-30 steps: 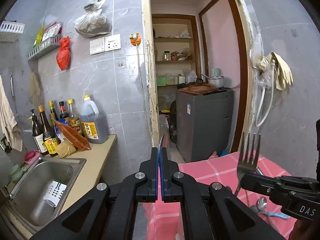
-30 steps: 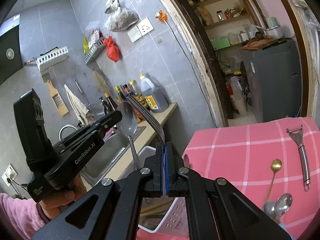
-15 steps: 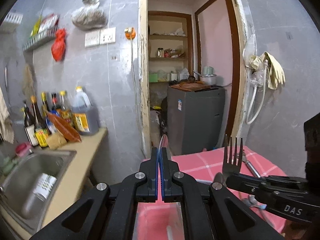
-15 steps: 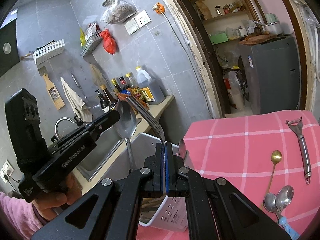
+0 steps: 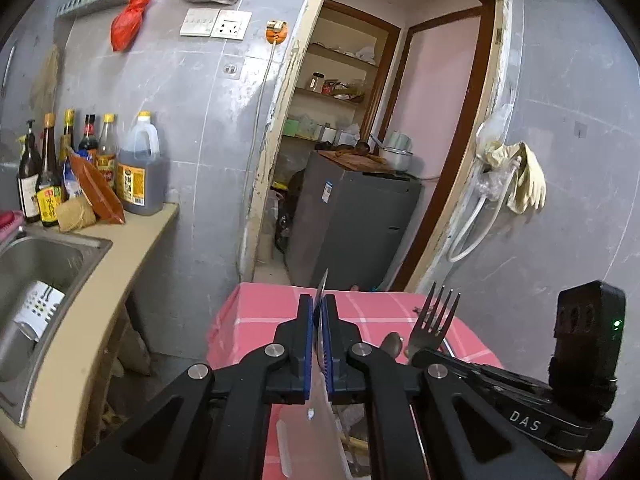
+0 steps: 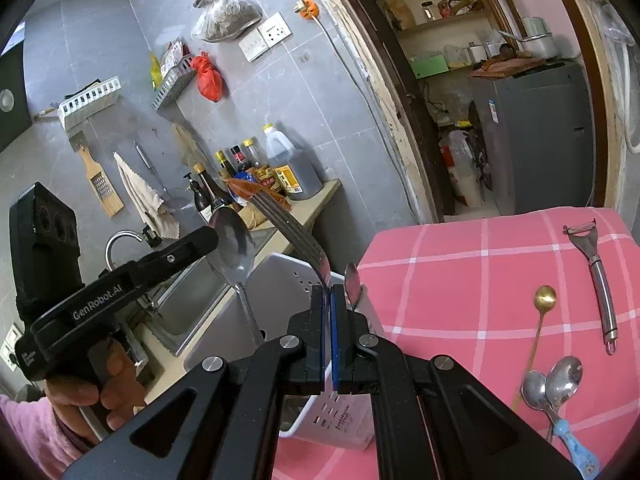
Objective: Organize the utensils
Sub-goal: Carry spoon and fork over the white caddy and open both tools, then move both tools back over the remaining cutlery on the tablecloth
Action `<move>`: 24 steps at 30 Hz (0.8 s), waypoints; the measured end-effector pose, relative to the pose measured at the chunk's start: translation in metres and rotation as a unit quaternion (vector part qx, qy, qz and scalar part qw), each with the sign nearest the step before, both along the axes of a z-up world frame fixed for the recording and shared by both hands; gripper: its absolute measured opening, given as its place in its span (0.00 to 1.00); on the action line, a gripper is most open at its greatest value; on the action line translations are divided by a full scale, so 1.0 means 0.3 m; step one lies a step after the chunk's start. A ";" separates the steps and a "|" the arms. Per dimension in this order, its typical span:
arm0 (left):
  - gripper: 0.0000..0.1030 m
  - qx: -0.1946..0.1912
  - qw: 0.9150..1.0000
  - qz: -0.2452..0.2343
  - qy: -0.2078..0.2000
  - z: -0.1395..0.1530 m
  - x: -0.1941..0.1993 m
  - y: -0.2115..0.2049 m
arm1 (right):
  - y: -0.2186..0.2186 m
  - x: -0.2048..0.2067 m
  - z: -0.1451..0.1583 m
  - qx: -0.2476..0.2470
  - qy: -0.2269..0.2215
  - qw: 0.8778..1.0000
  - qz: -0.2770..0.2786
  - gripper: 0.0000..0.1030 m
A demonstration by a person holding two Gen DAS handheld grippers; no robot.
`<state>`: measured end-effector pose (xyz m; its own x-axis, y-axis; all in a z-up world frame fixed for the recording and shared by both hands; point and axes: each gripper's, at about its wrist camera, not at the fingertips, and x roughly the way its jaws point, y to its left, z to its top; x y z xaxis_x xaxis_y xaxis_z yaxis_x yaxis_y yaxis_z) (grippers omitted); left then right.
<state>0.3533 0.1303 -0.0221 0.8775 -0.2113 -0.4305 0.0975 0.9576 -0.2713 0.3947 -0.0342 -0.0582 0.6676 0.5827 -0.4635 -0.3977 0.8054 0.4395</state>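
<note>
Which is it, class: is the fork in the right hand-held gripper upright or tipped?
Tipped: the fork leans up-left from the shut right hand-held gripper, tines uppermost.

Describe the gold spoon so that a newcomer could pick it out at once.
Find the pink checked tablecloth. On its right side lie a steel peeler and two silver spoons. The slim gold-coloured spoon with a small round bowl lies left of the peeler, the only gold piece.

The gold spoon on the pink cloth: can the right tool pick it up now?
Probably not yet: the right tool is shut on a fork. The gold spoon itself lies uncovered.
</note>
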 end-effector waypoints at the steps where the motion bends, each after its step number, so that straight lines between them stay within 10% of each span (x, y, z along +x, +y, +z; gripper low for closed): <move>1: 0.05 -0.004 1.000 0.000 0.002 0.000 -0.002 0.004 | -0.001 -0.003 -0.001 0.000 0.002 1.000 0.000 0.03; 17: 0.05 0.008 1.000 -0.001 0.026 -0.006 -0.049 -0.020 | -0.010 -0.057 0.016 -0.005 0.001 1.000 0.008 0.03; 24: 0.05 0.004 1.000 0.013 0.026 0.009 -0.071 -0.019 | -0.060 -0.086 0.035 0.004 -0.009 1.000 -0.005 0.28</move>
<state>0.3321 0.1245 -0.0194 0.8590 -0.1842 -0.4777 0.0579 0.9620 -0.2669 0.3688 -0.0522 -0.0478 0.6816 0.5788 -0.4477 -0.3968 0.8064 0.4384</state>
